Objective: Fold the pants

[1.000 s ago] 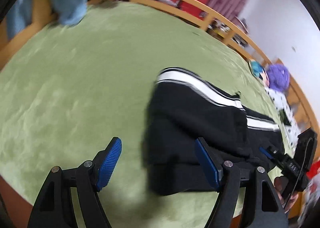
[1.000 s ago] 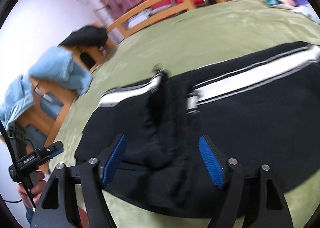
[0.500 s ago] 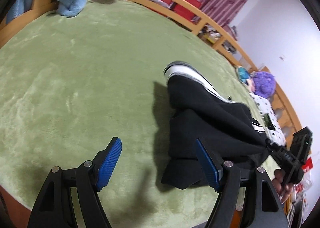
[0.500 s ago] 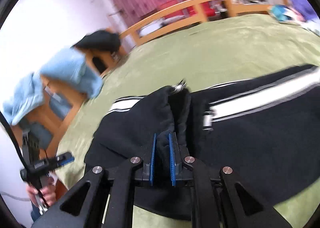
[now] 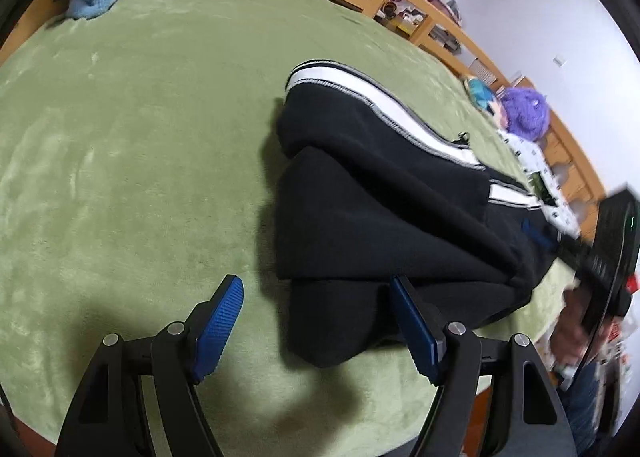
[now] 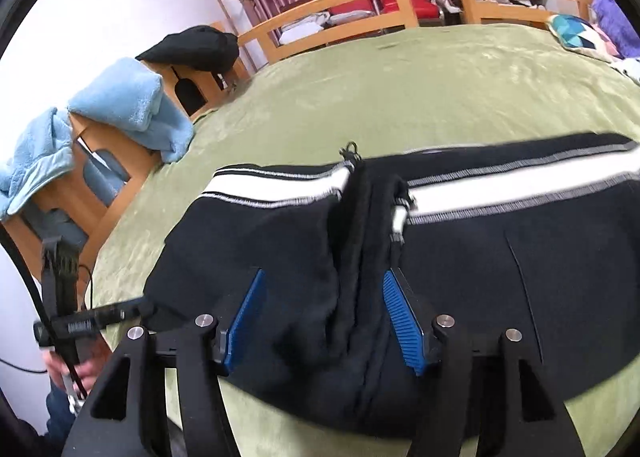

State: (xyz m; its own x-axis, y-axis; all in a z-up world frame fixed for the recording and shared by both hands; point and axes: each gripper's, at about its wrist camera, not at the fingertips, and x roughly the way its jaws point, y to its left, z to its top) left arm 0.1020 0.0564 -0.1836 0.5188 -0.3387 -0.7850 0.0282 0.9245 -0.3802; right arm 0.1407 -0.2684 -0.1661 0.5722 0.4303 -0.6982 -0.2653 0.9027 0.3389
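Hard to make out the far side here: the right edge of the left wrist view is smeared, so the other tool and the hand [image 5: 576,337] holding it are just a dark blur. From the right wrist view, the person's other hand [image 6: 76,365] and its tool are cut off at the lower left corner too.

The pants [image 6: 440,257] are black, fleecy-looking, with a wide white stripe edged in grey stitching down the side. They lie on a fuzzy green blanket [image 5: 140,137] covering the bed, bunched into thick soft folds at the near end, with a raised ridge of fabric in the middle and a small metal zipper pull poking up at the top of it.

The right gripper [image 6: 322,317] has just been opening its jaws; the ribbed blue pads now stand apart on either side of that ridge, not pressing it. The left gripper [image 5: 316,325] is spread wide over the blanket, one pad over bare green, the other in front of the folded black edge, holding nothing.

Behind: a wooden bed rail [image 6: 360,1], pale blue towels [image 6: 132,105] draped over the wooden frame, something purple and fluffy [image 5: 524,113] at the far edge.
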